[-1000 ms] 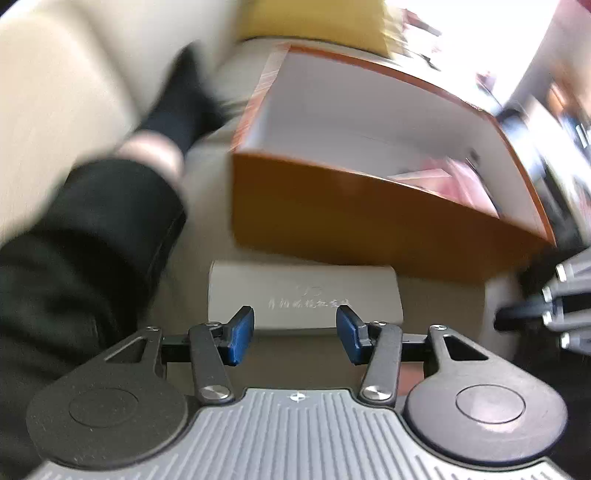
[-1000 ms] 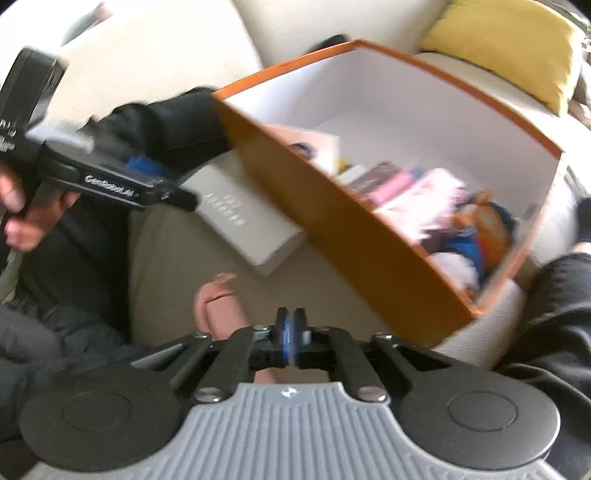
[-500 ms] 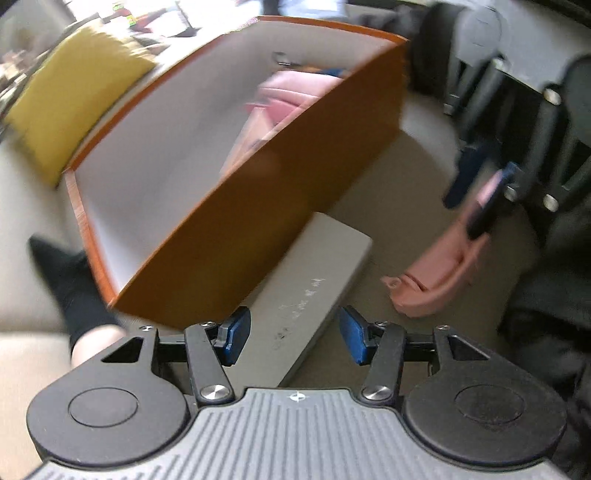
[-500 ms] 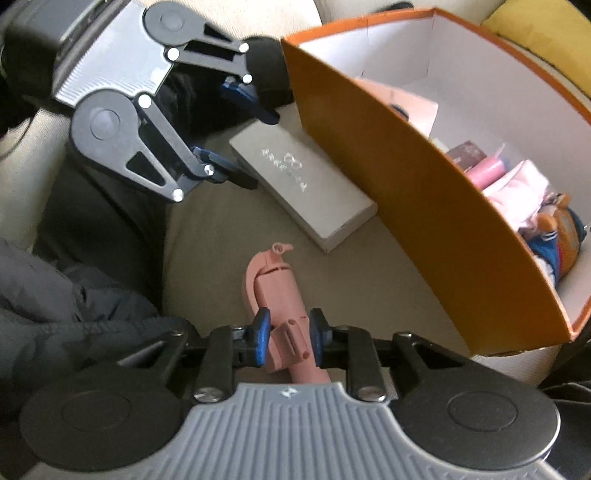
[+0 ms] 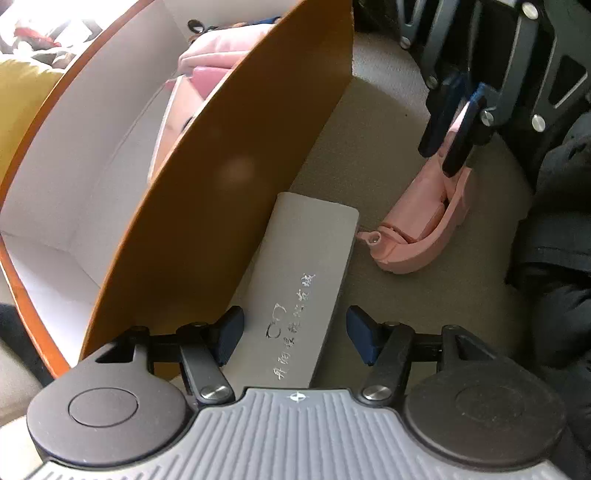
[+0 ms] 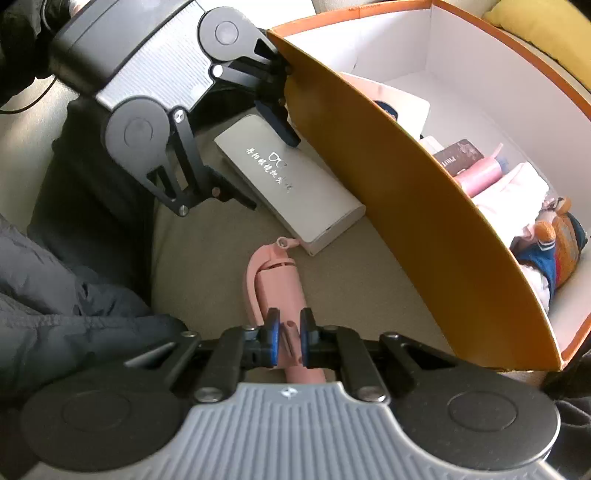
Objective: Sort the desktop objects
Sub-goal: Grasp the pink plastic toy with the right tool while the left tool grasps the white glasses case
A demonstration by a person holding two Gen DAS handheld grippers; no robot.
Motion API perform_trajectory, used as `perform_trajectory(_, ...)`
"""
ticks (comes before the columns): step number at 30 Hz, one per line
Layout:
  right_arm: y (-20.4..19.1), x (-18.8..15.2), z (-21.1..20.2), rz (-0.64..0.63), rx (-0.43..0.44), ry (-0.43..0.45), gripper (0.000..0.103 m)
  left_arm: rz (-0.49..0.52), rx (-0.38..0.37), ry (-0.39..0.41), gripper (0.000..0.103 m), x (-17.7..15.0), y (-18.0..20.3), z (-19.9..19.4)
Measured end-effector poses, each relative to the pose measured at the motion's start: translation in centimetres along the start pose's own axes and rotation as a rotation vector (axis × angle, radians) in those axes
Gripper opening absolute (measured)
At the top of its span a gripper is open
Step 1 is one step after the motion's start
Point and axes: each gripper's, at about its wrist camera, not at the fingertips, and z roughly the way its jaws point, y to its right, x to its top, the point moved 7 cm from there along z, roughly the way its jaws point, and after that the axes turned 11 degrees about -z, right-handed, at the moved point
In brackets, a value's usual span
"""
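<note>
A grey glasses case (image 5: 306, 258) (image 6: 295, 184) with silver lettering lies flat beside the orange box (image 5: 221, 184) (image 6: 424, 229). My left gripper (image 5: 291, 328) (image 6: 267, 166) points down over the case's near end. Its jaws are opening, one on each side of the case, and the pads are clear of it. A pink plastic tool (image 5: 417, 229) (image 6: 277, 284) lies on the beige cushion, its tip close to the case's corner. My right gripper (image 6: 289, 338) (image 5: 447, 147) is closing on the tool's rear end, with both blue pads against it.
The box's white inside holds a pink cloth (image 5: 218, 59), a dark book (image 6: 461, 155) and a stuffed toy (image 6: 554, 236). A yellow cushion (image 5: 22, 103) (image 6: 535, 22) lies behind the box. Dark clothing (image 5: 554, 240) (image 6: 55, 295) borders the beige seat (image 6: 207, 258).
My left gripper rolled, sank over the grey case, and its jaws widened. My right gripper, shut and empty a second ago, opened around the pink tool and has closed on it.
</note>
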Motion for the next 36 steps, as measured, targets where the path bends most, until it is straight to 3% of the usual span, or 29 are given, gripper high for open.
perform_trajectory(5,0.1,-0.1,0.0,0.015,0.012,0.01,0.013,0.033,0.025,0.003,0.072,-0.3,0.7,0.1)
perform_trajectory(10,-0.2,0.0,-0.1,0.012,0.006,0.012,0.013,0.001,0.047,-0.003,0.072,-0.3,1.2,0.0)
perform_trajectory(14,-0.2,-0.1,-0.2,0.023,-0.009,0.015,0.014,-0.04,0.056,-0.015,0.065,-0.5,1.4,-0.3)
perform_trajectory(19,-0.3,-0.3,-0.4,0.032,-0.021,0.016,0.014,-0.129,0.028,-0.06,0.064,-1.6,3.0,-1.0)
perform_trajectory(22,-0.4,-0.3,-0.5,0.028,-0.032,0.011,0.018,-0.245,-0.046,-0.097,0.063,-2.4,3.8,-1.7)
perform_trajectory(24,-0.4,-0.1,-0.4,0.018,-0.03,0.004,0.018,-0.318,-0.094,-0.079,0.063,-2.6,3.8,-2.3)
perform_trajectory(27,-0.1,0.0,-0.2,0.021,0.001,-0.001,0.019,-0.368,-0.08,-0.037,0.067,-2.5,3.4,-2.6)
perform_trajectory(32,0.8,-0.8,0.6,0.055,0.02,-0.013,0.032,-0.44,-0.104,-0.046,0.072,-2.4,4.1,-2.0)
perform_trajectory(34,1.0,-1.1,0.6,0.08,0.04,0.0,0.032,-0.456,-0.076,-0.037,0.072,-2.5,4.4,-1.9)
perform_trajectory(36,0.9,-1.3,0.6,0.082,0.046,0.008,0.025,-0.51,-0.066,-0.026,0.072,-2.6,4.5,-1.8)
